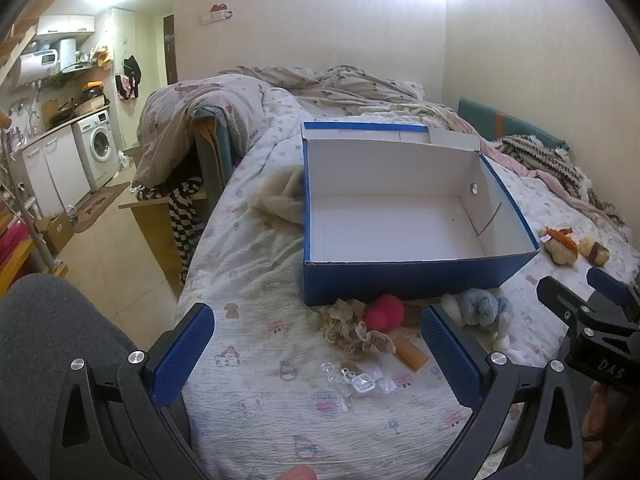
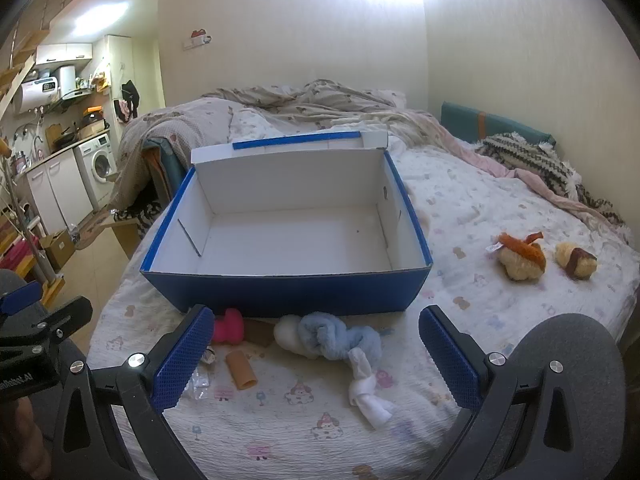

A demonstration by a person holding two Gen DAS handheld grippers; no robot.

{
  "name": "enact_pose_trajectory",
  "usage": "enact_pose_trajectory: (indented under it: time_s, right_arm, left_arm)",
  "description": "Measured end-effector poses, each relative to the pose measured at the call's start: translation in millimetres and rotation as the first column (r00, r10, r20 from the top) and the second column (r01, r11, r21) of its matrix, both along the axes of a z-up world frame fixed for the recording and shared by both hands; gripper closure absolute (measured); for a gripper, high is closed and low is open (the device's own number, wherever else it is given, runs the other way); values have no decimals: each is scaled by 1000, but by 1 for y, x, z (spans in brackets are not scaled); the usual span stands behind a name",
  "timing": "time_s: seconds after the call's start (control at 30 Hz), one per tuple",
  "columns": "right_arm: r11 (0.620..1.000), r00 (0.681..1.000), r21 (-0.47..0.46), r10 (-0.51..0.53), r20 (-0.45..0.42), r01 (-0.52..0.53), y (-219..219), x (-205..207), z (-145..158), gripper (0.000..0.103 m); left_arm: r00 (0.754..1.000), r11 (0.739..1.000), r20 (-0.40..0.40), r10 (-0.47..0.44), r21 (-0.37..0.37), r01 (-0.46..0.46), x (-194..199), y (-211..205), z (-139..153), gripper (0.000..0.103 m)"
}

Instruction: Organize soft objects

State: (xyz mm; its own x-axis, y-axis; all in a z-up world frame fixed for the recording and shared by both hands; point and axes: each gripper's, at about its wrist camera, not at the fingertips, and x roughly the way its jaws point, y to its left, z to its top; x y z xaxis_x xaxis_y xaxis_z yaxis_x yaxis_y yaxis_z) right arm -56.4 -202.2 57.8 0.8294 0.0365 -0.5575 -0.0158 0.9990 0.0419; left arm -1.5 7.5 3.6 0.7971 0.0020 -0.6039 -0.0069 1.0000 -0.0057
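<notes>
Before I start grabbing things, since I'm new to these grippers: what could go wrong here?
The blue-and-white knotted toy lies tight against the blue box, so a finger could shove the light, empty box. The pink toy lies against the lace scrap; both might lift together. Clear plastic bits could get scooped up by mistake.

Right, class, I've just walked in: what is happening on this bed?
A person holds a tool in each hand over the bed. The left tool and right tool are both open and empty. The blue box is empty; the blue-and-white knotted toy, pink toy and two plush toys lie outside it.
</notes>
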Motion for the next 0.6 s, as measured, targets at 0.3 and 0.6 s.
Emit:
enact_pose_trajectory:
  time_s: [0.3, 0.6]
  right_arm:
    - [1000, 1000, 1, -1, -2, 1, 1, 0, 0, 0]
    - [1000, 1000, 0, -1, -3, 1, 1, 1, 0, 0]
  left_arm:
    - [1000, 1000, -5, 12, -6, -12, 3, -4, -5, 0]
    - [1000, 1000, -2, 11, -3, -11, 4, -5, -5, 0]
